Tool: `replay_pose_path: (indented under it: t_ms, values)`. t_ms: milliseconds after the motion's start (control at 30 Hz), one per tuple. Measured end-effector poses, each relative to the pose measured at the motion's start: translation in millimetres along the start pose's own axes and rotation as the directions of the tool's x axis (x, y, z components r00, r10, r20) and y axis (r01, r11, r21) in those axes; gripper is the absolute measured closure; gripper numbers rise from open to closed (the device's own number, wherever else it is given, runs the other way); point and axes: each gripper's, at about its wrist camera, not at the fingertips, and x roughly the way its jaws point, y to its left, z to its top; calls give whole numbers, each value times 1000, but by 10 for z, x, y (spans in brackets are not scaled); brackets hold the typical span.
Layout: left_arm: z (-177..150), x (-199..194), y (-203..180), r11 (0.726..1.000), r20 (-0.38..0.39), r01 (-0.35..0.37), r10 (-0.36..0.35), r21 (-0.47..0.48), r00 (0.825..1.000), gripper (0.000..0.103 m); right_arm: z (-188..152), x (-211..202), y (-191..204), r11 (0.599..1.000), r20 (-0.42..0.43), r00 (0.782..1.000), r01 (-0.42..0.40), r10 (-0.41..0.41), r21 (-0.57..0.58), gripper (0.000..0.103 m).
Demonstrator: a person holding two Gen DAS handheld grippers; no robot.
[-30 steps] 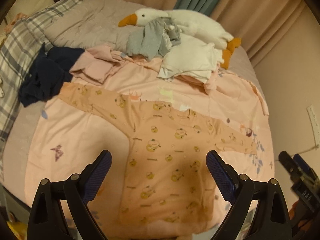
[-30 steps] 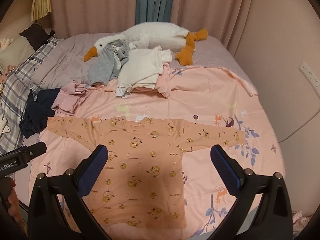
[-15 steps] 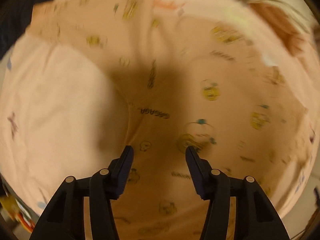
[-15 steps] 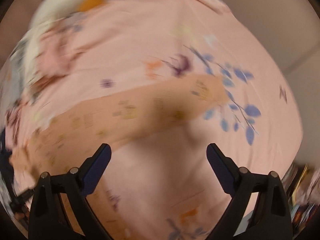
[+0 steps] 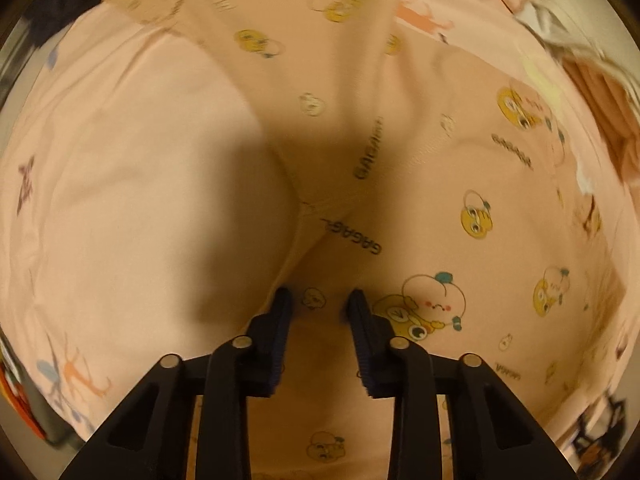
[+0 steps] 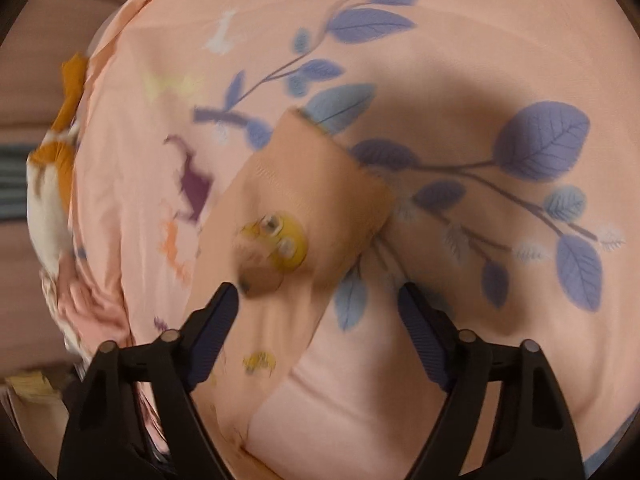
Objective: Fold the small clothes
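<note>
Garment: a small peach long-sleeved top (image 5: 460,184) with a yellow cartoon print lies spread flat on a pink printed bedsheet (image 5: 132,184) on the bed.

Left gripper: the left gripper (image 5: 318,300) is low over the armpit region where the sleeve seam meets the body side. Its jaws stand narrowly apart with a ridge of peach cloth rising between them; whether the pads have fully bitten the cloth I cannot tell.

Right gripper: the right gripper (image 6: 318,294) has its jaws spread wide, holding nothing. It hovers close over the end of the other sleeve (image 6: 296,216).

Key relation: that sleeve runs from the lower left of the right wrist view up to its cuff straight ahead of the jaws, so its long axis lies roughly along the gripper's forward direction, tilted a little rightward. The left finger (image 6: 212,332) overlaps the sleeve's left edge; the right finger sits over bare sheet beside it.

Nearer hand: the right is nearer the cuff, the left nearer the side seam.

Judged next need: the right jaws probably must shift slightly left to straddle the sleeve before closing for a fold inward.

Blur: both views are smeared, so fine contact is uncertain.
</note>
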Motion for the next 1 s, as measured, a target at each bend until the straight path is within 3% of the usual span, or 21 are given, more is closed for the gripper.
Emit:
replay_pose_path:
  t_ms: [33, 67, 100, 233, 300, 400, 567, 700, 833, 933, 1000]
  values:
    - [-12, -15, 42, 1000, 4, 3, -3, -18, 1000, 72, -8, -52, -8, 1000, 35, 999, -6, 5, 22, 46]
    - [-17, -18, 56, 1000, 7, -2, 2, -18, 1000, 72, -8, -89, -3, 1000, 57, 998, -6, 5, 25, 77]
    - [-24, -22, 54, 1000, 10, -15, 15, -7, 1000, 72, -22, -126, 12, 1000, 68, 998, -10, 8, 27, 95]
    - [-14, -28, 22, 998, 10, -64, 63, 22, 998, 72, -91, -254, 285, 996, 88, 995, -36, 43, -78, 96]
    - [-13, -44, 86, 998, 9, -55, 55, 20, 998, 72, -127, -282, 465, 990, 94, 995, -27, 40, -136, 96]
    - [27, 13, 147, 999, 15, -25, 24, 40, 1000, 73, -266, -335, 754, 978, 93, 991, -80, 100, -195, 96]
    - [-29, -4, 173, 996, 19, -7, 5, 87, 1000, 74, -862, -305, 1592, 904, 3, 978, -191, 207, -382, 96]
    - [-61, -104, 108, 989, 7, 7, -8, 147, 1000, 77, -1732, -101, 2364, 807, -158, 944, -330, 290, -489, 97]
    - [-57, -144, 83, 969, -12, -6, 10, 249, 1000, 81, -2875, 242, 2998, 720, -355, 873, -479, 334, -501, 97]
    - [5, -286, 387, 972, -4, 22, -22, 234, 1000, 81, -3838, 667, 3358, 669, -503, 825, -529, 259, -523, 97]
    - [82, -332, 608, 977, -23, 52, -48, 205, 999, 81, -4327, 928, 3478, 643, -562, 808, -527, 176, -556, 96]
